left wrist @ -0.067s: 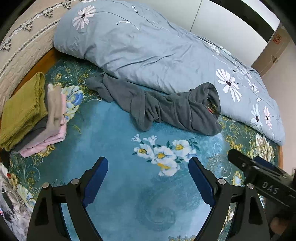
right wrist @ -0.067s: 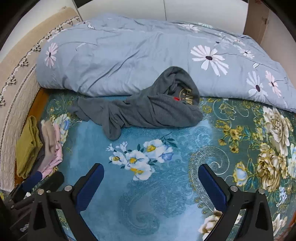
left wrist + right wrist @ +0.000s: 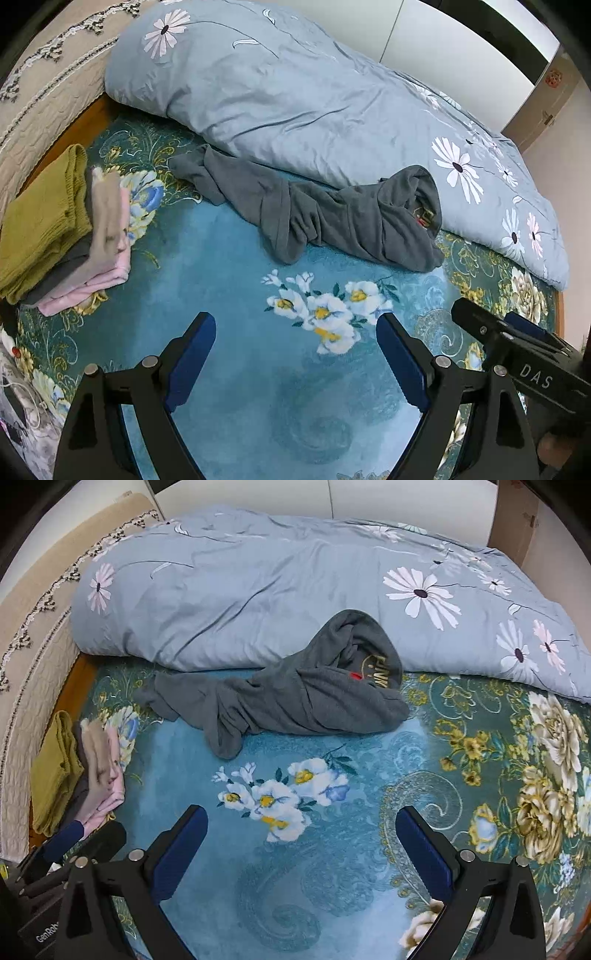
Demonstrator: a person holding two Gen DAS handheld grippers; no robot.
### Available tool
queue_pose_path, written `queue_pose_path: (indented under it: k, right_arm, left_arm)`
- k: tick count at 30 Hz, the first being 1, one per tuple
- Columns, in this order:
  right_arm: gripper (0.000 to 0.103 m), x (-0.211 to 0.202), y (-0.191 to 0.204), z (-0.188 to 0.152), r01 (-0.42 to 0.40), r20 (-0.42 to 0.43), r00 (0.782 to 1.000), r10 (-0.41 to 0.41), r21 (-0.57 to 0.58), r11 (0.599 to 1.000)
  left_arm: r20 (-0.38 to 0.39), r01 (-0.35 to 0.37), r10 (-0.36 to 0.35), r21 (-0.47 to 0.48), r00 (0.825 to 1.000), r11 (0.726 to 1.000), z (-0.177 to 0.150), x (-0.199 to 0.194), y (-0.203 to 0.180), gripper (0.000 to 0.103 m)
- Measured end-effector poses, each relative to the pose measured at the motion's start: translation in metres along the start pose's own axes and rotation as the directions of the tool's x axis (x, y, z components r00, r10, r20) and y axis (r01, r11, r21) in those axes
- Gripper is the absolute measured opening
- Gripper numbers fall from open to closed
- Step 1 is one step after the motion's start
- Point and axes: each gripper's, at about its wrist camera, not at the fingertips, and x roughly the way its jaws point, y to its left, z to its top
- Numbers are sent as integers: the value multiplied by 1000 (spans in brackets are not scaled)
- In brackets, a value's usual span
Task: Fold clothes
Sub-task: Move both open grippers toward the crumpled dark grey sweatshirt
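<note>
A crumpled dark grey garment point(image 3: 332, 218) lies on the teal floral bedspread point(image 3: 236, 280), against the rolled quilt; it also shows in the right wrist view point(image 3: 295, 701), with gold lettering inside its opening. A stack of folded clothes point(image 3: 62, 229), olive on top, then grey, beige and pink, sits at the left point(image 3: 77, 771). My left gripper point(image 3: 295, 354) is open and empty, hovering over the bedspread short of the garment. My right gripper point(image 3: 301, 845) is open and empty, also short of the garment. The right gripper also shows at the left view's right edge point(image 3: 517, 350).
A light blue quilt with daisies point(image 3: 314, 99) is bunched along the far side of the bed point(image 3: 258, 590). A beige padded headboard point(image 3: 40, 85) stands at the left. Cables and small items lie at the lower left edge point(image 3: 18, 398).
</note>
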Motion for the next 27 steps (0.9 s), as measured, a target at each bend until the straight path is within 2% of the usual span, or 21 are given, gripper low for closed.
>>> queue_pose_path:
  k: [3,4,6,11,13,19,27]
  right_arm:
    - [103,0,-4,6,8,-1,1000,-8,7,1000]
    - [103,6,5,10,60,-11,998,-61,-10,998]
    - [103,21,12,14,87,9,996,-87,-32,996]
    - [103,46,10,36,82,7,997,-81,-62,995]
    - [103,56,5,44,78,-1,997,-79,-68,995]
    - [103,88,2,52,77,-19,997,-79,-95,993]
    - [103,119,-2,60,45,-17,999,-47,-102,994]
  left_arm:
    - [-7,15,-15,-15,1000,1000,9,15,2,89]
    - [-9,20,-20,-20,1000,1000,12,20,3,89]
    - [-14,29,-30,-30,999,999,18,30,5,89]
    - [-54,81,-85,-68,995,994,37,63,18,99]
    - [-62,100,-105,-82,993,992,42,73,19,99]
    - [-59,90,-94,-73,994,993,57,98,17,99]
    - [-62,30,-34,-67,998,997,64,129,16,99]
